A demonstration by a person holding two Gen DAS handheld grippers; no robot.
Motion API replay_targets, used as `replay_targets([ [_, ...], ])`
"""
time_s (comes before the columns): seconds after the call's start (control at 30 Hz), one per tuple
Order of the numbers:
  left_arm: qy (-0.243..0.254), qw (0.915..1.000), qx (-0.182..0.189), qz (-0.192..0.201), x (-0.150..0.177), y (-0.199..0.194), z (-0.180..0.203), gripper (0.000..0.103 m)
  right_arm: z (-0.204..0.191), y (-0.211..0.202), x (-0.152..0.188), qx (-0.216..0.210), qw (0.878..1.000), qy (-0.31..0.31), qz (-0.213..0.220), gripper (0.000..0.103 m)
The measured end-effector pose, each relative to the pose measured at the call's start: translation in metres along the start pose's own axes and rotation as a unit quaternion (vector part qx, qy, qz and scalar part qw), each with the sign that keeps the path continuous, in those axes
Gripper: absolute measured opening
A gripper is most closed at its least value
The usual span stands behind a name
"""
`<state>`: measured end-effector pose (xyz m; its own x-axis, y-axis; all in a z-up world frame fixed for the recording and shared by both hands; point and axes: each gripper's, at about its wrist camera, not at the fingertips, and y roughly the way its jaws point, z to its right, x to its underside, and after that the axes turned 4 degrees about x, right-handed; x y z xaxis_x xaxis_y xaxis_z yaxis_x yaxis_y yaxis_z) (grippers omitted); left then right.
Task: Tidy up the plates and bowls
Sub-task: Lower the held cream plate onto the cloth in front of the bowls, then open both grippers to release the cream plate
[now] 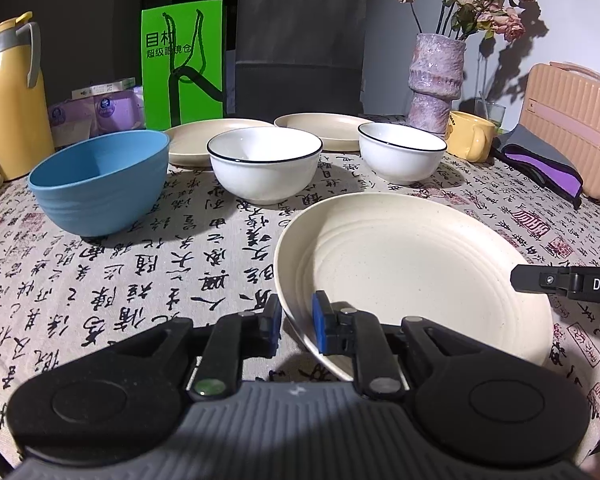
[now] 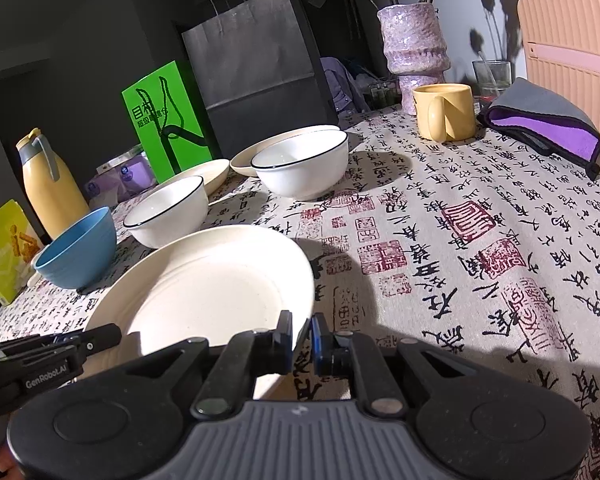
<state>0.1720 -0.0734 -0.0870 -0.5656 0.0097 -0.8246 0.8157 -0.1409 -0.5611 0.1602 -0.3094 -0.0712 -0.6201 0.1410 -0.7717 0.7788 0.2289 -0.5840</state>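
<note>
A cream plate (image 1: 412,264) (image 2: 204,300) hangs low over the patterned tablecloth, held from two sides. My left gripper (image 1: 298,320) is shut on its near left rim. My right gripper (image 2: 302,334) is shut on its right rim and shows in the left wrist view as a black finger (image 1: 540,280). Behind the plate stand a blue bowl (image 1: 100,184) (image 2: 78,252) and two white bowls with dark rims (image 1: 264,168) (image 1: 402,156). Two more cream plates (image 1: 204,136) (image 1: 328,124) lie flat at the back.
Along the back stand a yellow thermos (image 1: 14,96), a green bag (image 1: 182,68), a dark paper bag (image 1: 300,48) and a purple vase (image 1: 436,76) with dried flowers. A yellow mug (image 1: 468,136), a purple-grey cloth (image 1: 540,164) and a pink case (image 1: 572,128) sit at the right.
</note>
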Motion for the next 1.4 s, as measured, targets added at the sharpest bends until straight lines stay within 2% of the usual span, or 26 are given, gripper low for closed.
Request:
replay_targets([
  [0.37,-0.016,0.9998,0.010,-0.006,0.001,0.003,-0.007,0.018,0.002,0.000,-0.002,-0.012,1.000,0.003,0.008,0.013],
  [0.47,-0.020,0.9998,0.009,-0.004,-0.001,0.002,-0.010,0.022,0.003,0.000,-0.003,-0.016,1.000,0.004,0.013,0.013],
  [0.57,-0.029,0.9996,0.008,0.001,-0.003,0.001,-0.015,0.031,0.006,-0.001,-0.004,-0.022,1.000,0.009,0.020,0.014],
  [0.67,-0.034,0.9993,0.005,0.011,-0.006,-0.001,-0.021,0.044,0.010,-0.001,-0.006,-0.036,0.999,0.019,0.032,0.029],
  [0.7,-0.036,0.9992,0.004,0.014,-0.007,-0.001,-0.022,0.051,0.011,-0.002,-0.007,-0.042,0.998,0.020,0.039,0.043],
  [0.73,-0.038,0.9991,0.004,0.017,-0.008,-0.002,-0.024,0.061,0.011,-0.002,-0.009,-0.048,0.998,0.020,0.047,0.061],
  [0.77,-0.042,0.9989,0.007,0.021,-0.009,-0.002,-0.026,0.067,0.011,-0.002,-0.010,-0.053,0.997,0.018,0.055,0.069],
  [0.8,-0.045,0.9986,0.009,0.026,-0.010,-0.003,-0.028,0.080,0.010,-0.003,-0.011,-0.058,0.996,0.016,0.065,0.081],
  [0.83,-0.048,0.9983,0.011,0.033,-0.011,-0.004,-0.030,0.090,0.010,-0.003,-0.012,-0.062,0.995,0.012,0.074,0.087],
  [0.87,-0.049,0.9979,0.013,0.040,-0.012,-0.005,-0.031,0.093,0.009,-0.002,-0.012,-0.064,0.995,0.009,0.081,0.089],
  [0.9,-0.049,0.9977,0.016,0.045,-0.013,-0.006,-0.032,0.101,0.009,-0.002,-0.013,-0.065,0.994,0.007,0.086,0.093],
  [0.93,-0.050,0.9973,0.018,0.050,-0.014,-0.006,-0.033,0.103,0.009,0.000,-0.014,-0.065,0.994,0.006,0.088,0.098],
  [1.0,-0.056,0.9965,0.019,0.060,-0.014,-0.006,-0.035,0.103,0.010,0.005,-0.014,-0.064,0.994,0.007,0.092,0.103],
  [1.17,-0.074,0.9949,0.022,0.065,-0.013,0.001,-0.043,0.103,0.015,0.014,-0.008,-0.071,0.993,0.012,0.095,0.103],
  [1.23,-0.079,0.9938,0.014,0.077,-0.012,0.001,-0.045,0.103,0.017,0.016,-0.008,-0.087,0.992,0.020,0.094,0.103],
  [1.4,-0.101,0.9915,0.040,0.071,-0.011,0.003,-0.053,0.103,0.027,0.018,-0.008,-0.120,0.987,0.046,0.093,0.103],
])
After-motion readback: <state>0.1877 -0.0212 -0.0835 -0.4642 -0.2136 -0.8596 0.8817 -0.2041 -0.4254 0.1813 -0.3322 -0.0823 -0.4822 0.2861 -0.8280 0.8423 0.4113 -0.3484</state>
